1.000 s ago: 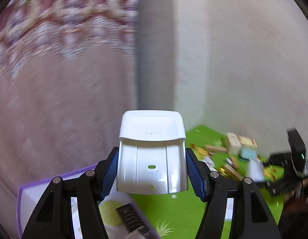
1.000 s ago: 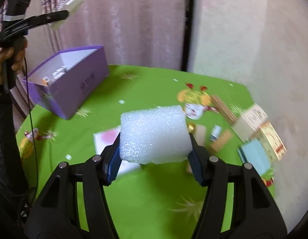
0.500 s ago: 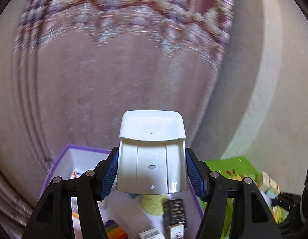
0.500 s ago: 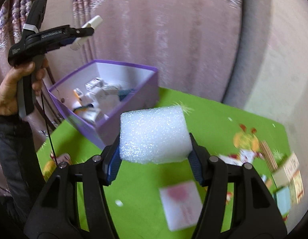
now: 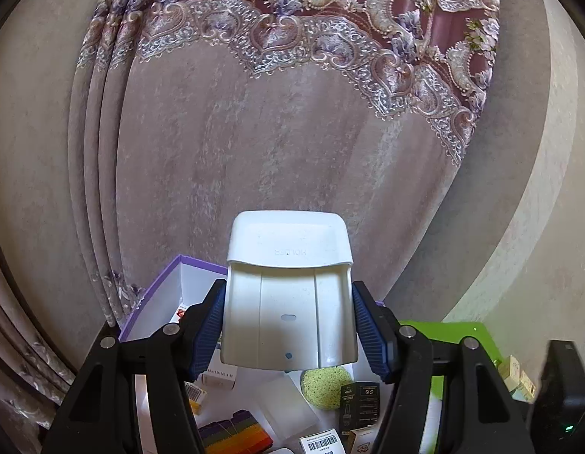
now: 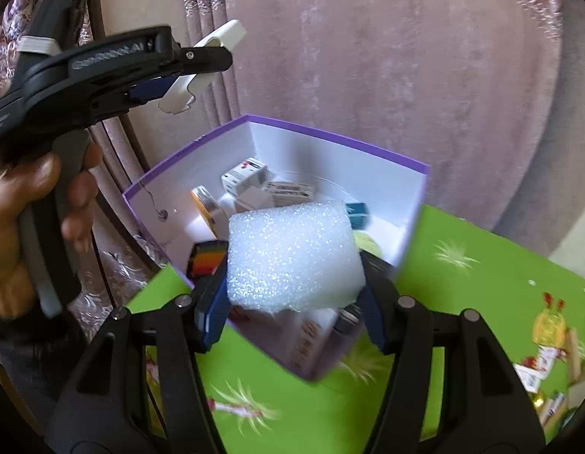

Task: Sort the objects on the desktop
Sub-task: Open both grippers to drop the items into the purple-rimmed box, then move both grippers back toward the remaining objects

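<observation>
My left gripper (image 5: 288,331) is shut on a white plastic holder (image 5: 288,295) and hangs over the open purple box (image 5: 159,283), which holds several small items. In the right wrist view that same left gripper (image 6: 195,66) shows at upper left, held by a hand (image 6: 23,204), with the white holder (image 6: 205,64) between its fingers above the box's far corner. My right gripper (image 6: 292,300) is shut on a white foam block (image 6: 292,257) above the near side of the purple box (image 6: 330,143).
The box stands on a green tablecloth (image 6: 462,302) at the table's edge, against a pink curtain (image 5: 254,132). Small boxes and cartons (image 6: 549,363) lie scattered at the right. Inside the box are a rainbow block (image 6: 205,261), a yellow-green sponge (image 5: 324,382) and small cartons.
Both grippers swung toward the purple box with their loads. The left now hangs over its inside; the right has come up to its near wall, and the box fills more of both views.
</observation>
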Motion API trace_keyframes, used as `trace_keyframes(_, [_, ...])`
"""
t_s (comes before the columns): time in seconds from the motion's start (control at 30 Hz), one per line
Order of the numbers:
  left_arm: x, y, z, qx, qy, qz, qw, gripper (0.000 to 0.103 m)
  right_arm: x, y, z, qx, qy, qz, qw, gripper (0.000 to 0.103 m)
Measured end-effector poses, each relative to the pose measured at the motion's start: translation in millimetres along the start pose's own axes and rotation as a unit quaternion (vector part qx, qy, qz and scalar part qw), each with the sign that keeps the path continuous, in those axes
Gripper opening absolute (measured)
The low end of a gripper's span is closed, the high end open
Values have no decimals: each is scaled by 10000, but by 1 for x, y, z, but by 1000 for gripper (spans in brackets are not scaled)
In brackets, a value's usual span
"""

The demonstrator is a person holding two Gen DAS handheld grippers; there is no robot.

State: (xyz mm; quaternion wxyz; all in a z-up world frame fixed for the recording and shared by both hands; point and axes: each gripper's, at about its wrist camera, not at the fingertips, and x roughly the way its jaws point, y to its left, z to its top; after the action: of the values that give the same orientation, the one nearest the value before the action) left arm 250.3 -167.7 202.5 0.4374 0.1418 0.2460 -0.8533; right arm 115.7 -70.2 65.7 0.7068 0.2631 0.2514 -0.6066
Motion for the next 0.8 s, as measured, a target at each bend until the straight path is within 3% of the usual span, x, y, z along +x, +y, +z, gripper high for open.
trace_keyframes(0.13, [-1, 3, -4, -65, 41, -5, 10000, 66, 20, 0, 9, 0, 82, 69, 9999, 68])
trace_keyframes(0.2, [1, 1, -5, -11, 98, -1, 10000, 68, 24, -3, 11, 18, 69, 62, 10000, 77])
trace_keyframes(0.27, [3, -4, -3, 38, 117, -22, 9999, 68, 22, -7, 11, 34, 36, 14, 10000, 80])
trace_keyframes(0.43, [4, -15, -3, 203, 144, -118, 9996, 70, 6, -17, 3, 74, -189, -119, 9997, 81])
trace_keyframes(0.8, [8, -56, -5, 753, 237, -378, 9962, 78, -41, -68, -40, 828, -506, -598, 9935, 83])
